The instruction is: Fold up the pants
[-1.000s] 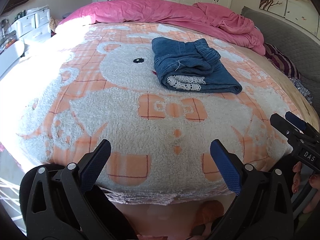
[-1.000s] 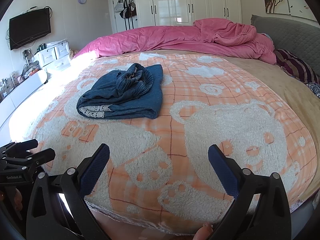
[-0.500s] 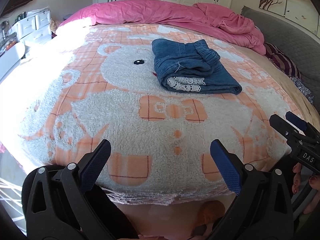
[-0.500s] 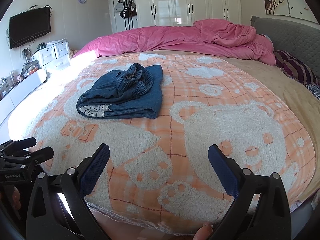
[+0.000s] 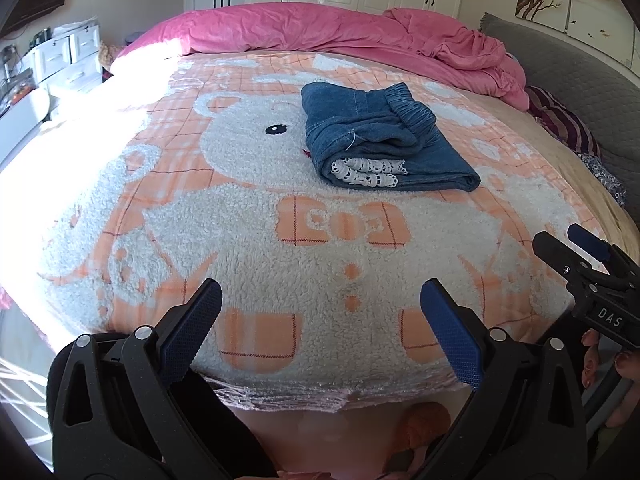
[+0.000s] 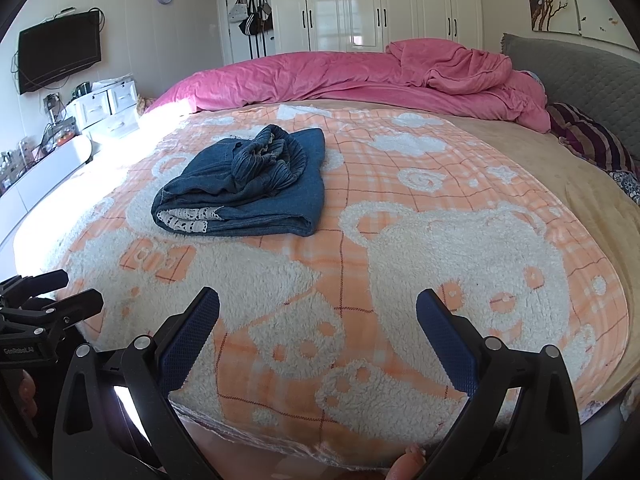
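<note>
Blue denim pants (image 5: 380,140) with a white lace hem lie folded in a compact stack on the orange-and-white bear blanket (image 5: 280,248); they also show in the right wrist view (image 6: 248,188). My left gripper (image 5: 320,316) is open and empty, held at the bed's near edge, well short of the pants. My right gripper (image 6: 318,320) is open and empty, also at the near edge, to the right of the pants. The right gripper appears at the right of the left wrist view (image 5: 576,256), and the left gripper at the left of the right wrist view (image 6: 48,296).
A crumpled pink duvet (image 5: 360,36) lies along the far side of the bed. A grey headboard (image 6: 580,68) and striped cloth (image 6: 592,140) are at the right. White drawers (image 6: 104,108) and a wall TV (image 6: 60,52) stand at the left; white wardrobes (image 6: 380,4) behind.
Both grippers stay open and nearly still; the left wrist view has shifted only slightly. The pants have not moved.
</note>
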Demonstrator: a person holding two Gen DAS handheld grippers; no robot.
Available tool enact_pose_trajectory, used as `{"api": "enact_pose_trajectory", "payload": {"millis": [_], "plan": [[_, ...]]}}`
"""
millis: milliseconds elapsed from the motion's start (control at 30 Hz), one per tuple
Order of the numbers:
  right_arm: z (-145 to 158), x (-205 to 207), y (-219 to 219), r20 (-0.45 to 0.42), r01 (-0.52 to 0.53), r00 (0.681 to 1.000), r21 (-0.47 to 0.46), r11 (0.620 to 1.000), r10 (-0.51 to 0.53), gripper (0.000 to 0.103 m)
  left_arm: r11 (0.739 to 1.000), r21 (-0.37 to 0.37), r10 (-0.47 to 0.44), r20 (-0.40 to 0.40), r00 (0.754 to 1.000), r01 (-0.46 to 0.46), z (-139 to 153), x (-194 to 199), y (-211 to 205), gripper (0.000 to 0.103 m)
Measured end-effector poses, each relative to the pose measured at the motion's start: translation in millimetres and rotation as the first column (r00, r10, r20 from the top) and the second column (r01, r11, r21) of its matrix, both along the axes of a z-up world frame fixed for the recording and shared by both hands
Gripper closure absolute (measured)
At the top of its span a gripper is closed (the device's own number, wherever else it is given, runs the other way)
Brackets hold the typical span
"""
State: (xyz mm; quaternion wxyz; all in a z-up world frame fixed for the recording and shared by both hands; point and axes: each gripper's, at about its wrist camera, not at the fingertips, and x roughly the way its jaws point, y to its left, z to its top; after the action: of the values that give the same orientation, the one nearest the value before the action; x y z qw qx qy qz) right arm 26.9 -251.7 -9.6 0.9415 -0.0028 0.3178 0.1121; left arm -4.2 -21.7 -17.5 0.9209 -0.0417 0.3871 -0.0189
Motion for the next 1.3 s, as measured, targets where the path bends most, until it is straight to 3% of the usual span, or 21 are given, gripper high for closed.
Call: {"api": "enact_pose_trajectory", "payload": {"millis": [1100, 1200, 1300], "plan": [[-6, 4, -3, -0.019, 0.013, 1.000, -0.003, 1.000, -0.013, 0.005, 1.000, 0.027, -0.008, -0.042, 0.999, 0.009, -3, 6, -3, 0.010], [-8, 7, -7, -0.041, 0.028, 0.999, 0.013, 1.000, -0.028, 0.005, 1.000, 0.002, -0.028, -0.046, 0.999, 0.028, -3, 9, -1, 0.010], [-9, 13, -12, -0.069, 0.048, 0.997, 0.039, 0.998, -0.046, 0.005, 0.991, -0.108, -0.078, -0.040, 0.996, 0.073, -3, 15, 7, 0.010]]}}
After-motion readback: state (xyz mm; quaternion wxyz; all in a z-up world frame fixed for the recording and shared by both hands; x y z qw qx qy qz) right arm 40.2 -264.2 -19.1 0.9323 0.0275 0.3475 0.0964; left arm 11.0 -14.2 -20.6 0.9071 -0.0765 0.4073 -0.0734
